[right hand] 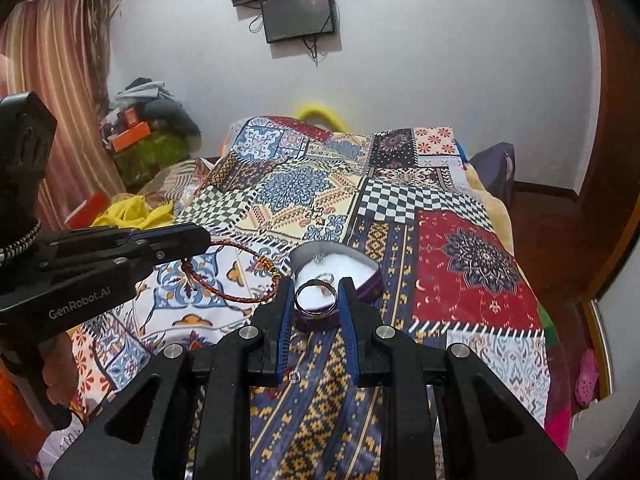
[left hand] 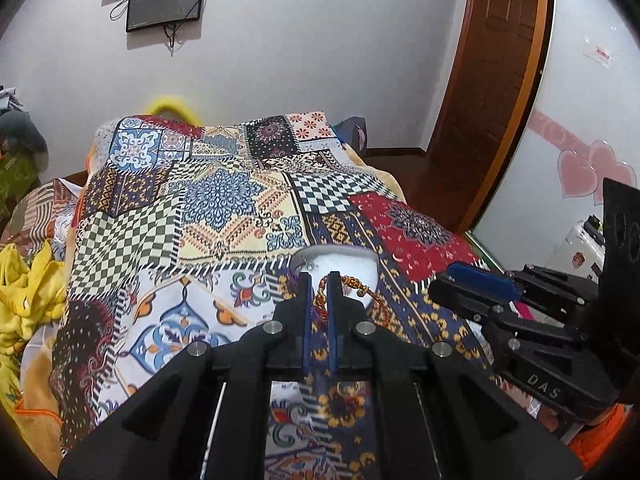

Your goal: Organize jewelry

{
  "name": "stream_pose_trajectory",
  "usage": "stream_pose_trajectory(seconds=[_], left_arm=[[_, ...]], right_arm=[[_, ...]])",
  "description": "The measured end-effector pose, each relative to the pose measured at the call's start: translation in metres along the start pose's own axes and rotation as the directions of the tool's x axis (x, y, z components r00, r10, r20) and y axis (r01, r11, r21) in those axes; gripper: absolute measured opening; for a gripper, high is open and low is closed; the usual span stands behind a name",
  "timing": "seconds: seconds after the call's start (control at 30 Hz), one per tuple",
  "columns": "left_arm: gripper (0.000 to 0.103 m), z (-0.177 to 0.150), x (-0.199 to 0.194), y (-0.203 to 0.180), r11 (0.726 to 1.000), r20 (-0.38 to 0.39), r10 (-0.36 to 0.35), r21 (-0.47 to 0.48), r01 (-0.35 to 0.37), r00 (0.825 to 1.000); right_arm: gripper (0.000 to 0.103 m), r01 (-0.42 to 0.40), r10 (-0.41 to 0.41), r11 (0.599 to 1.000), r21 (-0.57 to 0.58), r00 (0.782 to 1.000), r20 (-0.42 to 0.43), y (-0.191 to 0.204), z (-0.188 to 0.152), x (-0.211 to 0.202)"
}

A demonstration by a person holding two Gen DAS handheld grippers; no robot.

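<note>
My left gripper (left hand: 319, 280) is shut on a red-and-gold beaded cord bracelet (left hand: 352, 285), which hangs from its tips just in front of the heart-shaped jewelry box (left hand: 352, 261). The same bracelet (right hand: 240, 276) dangles in the right wrist view from the left gripper (right hand: 188, 240), left of the box. My right gripper (right hand: 316, 286) is shut on a silver bangle ring (right hand: 315, 300) and holds it over the near edge of the purple box with its white lining (right hand: 344, 264). A small silver piece lies inside the box (right hand: 326, 278).
The box sits on a patchwork-patterned bedspread (right hand: 440, 248). A small ring (right hand: 295, 377) lies on the cloth under my right gripper. Yellow cloth (left hand: 28, 292) lies at the left of the bed. A wooden door (left hand: 492, 80) stands at the right.
</note>
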State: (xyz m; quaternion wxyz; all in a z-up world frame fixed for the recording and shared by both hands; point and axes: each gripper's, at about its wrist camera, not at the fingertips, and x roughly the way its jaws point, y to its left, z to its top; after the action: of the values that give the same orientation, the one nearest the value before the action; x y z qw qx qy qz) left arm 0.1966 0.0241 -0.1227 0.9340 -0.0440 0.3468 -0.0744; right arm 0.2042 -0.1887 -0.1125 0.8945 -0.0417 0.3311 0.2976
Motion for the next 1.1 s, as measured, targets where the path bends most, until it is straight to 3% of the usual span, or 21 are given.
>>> stream_pose_trajectory(seconds=[0.47, 1.1], left_arm=[[0.005, 0.023, 0.042, 0.012, 1.000, 0.003, 0.002, -0.015, -0.002, 1.000], [0.005, 0.019, 0.103, 0.009, 1.000, -0.114, 0.008, 0.008, -0.007, 0.993]], right_arm=[[0.020, 0.003, -0.003, 1.000, 0.018, 1.000, -0.011, -0.014, 0.011, 0.032], [0.020, -0.012, 0.018, 0.999, 0.042, 0.988, -0.152, -0.037, 0.013, 0.083]])
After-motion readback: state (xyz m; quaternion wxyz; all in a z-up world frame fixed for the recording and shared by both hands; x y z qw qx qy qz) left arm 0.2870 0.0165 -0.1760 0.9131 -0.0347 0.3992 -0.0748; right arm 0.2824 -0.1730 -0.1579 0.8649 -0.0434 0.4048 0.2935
